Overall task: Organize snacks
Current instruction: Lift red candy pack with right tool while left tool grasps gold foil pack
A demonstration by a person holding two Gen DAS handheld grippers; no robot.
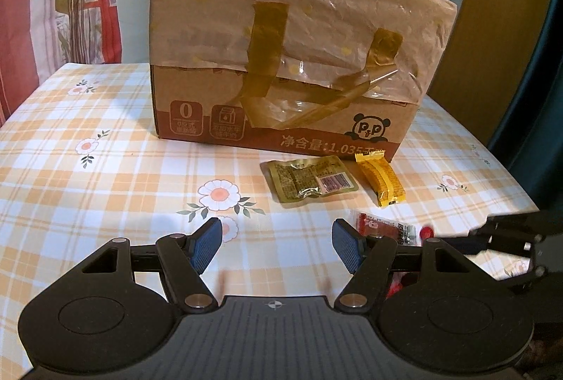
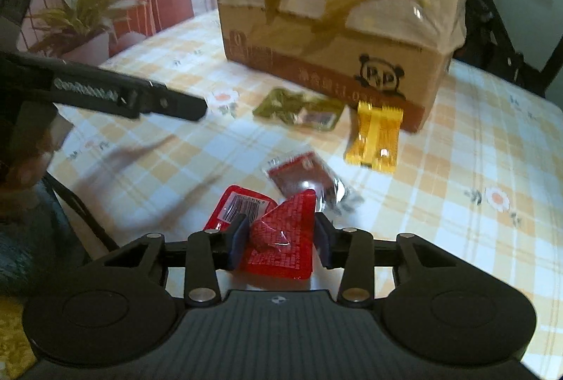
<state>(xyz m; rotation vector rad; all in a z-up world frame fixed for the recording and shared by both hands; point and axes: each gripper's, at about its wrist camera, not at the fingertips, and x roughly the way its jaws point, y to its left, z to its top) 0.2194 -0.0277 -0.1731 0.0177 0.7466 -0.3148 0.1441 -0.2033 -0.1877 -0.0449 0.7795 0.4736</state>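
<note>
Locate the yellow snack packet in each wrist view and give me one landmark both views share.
Left wrist view: the yellow snack packet lies right of centre on the checked tablecloth, just right of the green packet.
Right wrist view: the yellow snack packet lies right of centre, its far end against the box's lower right corner.
Shared landmark: the panda logo on the cardboard box, just above the packet in both.
</note>
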